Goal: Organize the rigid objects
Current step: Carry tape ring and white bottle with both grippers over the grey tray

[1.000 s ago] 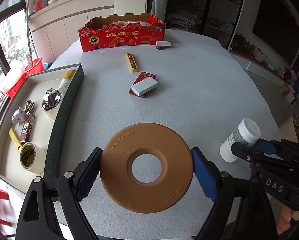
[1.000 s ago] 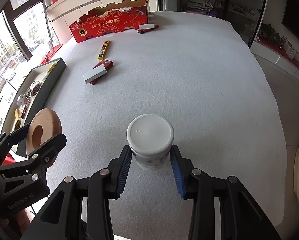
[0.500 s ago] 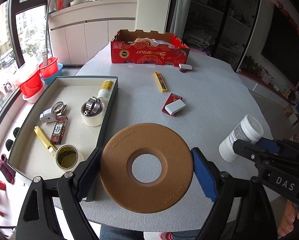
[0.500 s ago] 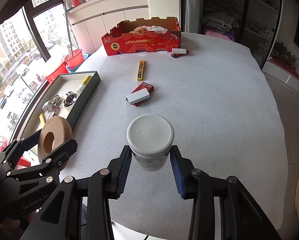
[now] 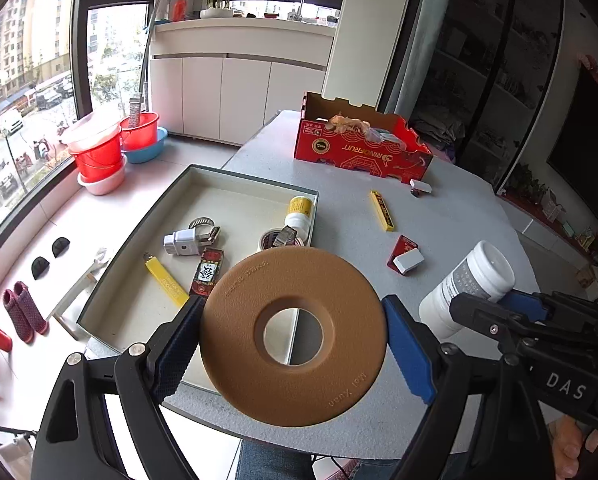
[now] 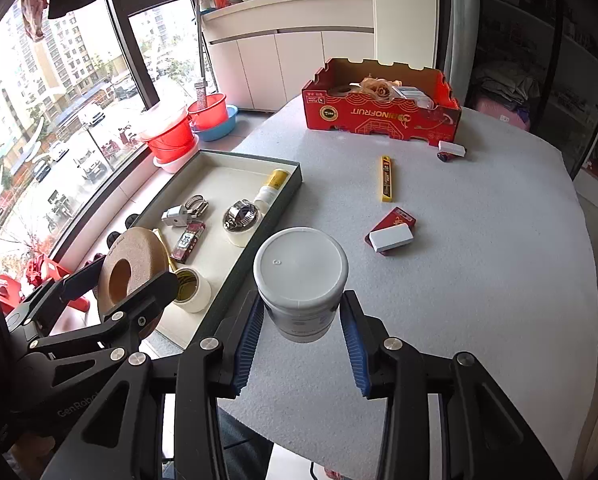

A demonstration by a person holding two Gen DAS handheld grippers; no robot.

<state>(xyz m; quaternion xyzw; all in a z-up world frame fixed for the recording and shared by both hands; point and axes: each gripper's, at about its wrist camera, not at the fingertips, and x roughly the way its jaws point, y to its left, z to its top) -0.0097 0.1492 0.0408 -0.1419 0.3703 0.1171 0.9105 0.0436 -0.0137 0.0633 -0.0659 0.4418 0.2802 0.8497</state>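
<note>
- My left tool (image 5: 293,336): closed wide across the brown ring (image 5: 293,336), one blue pad on each side of its rim. The ring hangs in the air over the near corner of the tray (image 5: 161,210).
- Brown ring: I judge it stiff and fairly light, with a matt skin that should not slip. The outer rim is the sound place to hold; the centre hole is too narrow for both pads.
- My right tool (image 6: 301,326): closed on the white bottle (image 6: 301,280), pads on its body below the lid. The bottle hangs above the counter (image 6: 479,280), just beside the tray.
- White bottle: rigid, smooth plastic, so likely slippery; its weight depends on contents I cannot see. Hold the body, not the lid.
- Tray: already holds tape rolls, a clamp and small packets.
</note>
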